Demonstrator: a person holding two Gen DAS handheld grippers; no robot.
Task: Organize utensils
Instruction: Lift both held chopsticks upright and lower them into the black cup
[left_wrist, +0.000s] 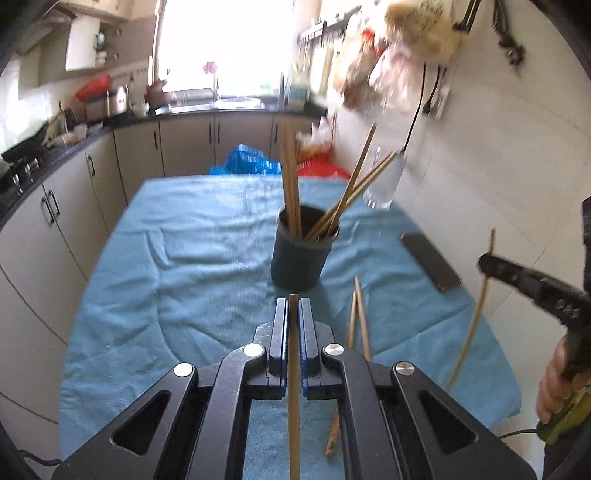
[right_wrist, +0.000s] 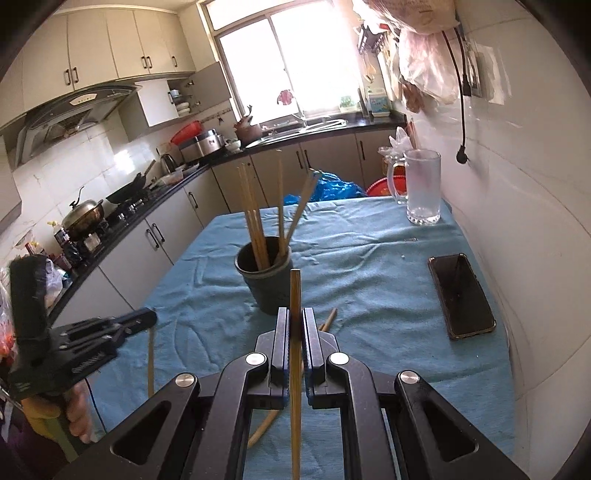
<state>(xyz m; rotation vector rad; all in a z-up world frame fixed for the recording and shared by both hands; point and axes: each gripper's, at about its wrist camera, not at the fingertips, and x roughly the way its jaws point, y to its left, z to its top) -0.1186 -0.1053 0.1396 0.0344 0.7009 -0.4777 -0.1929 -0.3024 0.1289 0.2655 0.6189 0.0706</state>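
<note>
A dark round holder (left_wrist: 300, 254) with several wooden chopsticks stands mid-table on the blue cloth; it also shows in the right wrist view (right_wrist: 266, 280). My left gripper (left_wrist: 294, 306) is shut on a chopstick (left_wrist: 294, 387) held upright, just short of the holder. My right gripper (right_wrist: 295, 317) is shut on another chopstick (right_wrist: 295, 369), also near the holder. In the left view the right gripper (left_wrist: 487, 264) shows at right with its chopstick (left_wrist: 474, 317). Two loose chopsticks (left_wrist: 360, 317) lie on the cloth by the holder; they show in the right wrist view too (right_wrist: 328, 319).
A black phone (right_wrist: 461, 295) lies at the table's right side near the wall. A glass mug (right_wrist: 421, 184) stands at the far right corner. Blue and red bags (right_wrist: 336, 186) sit behind the table. Kitchen counters run along the left.
</note>
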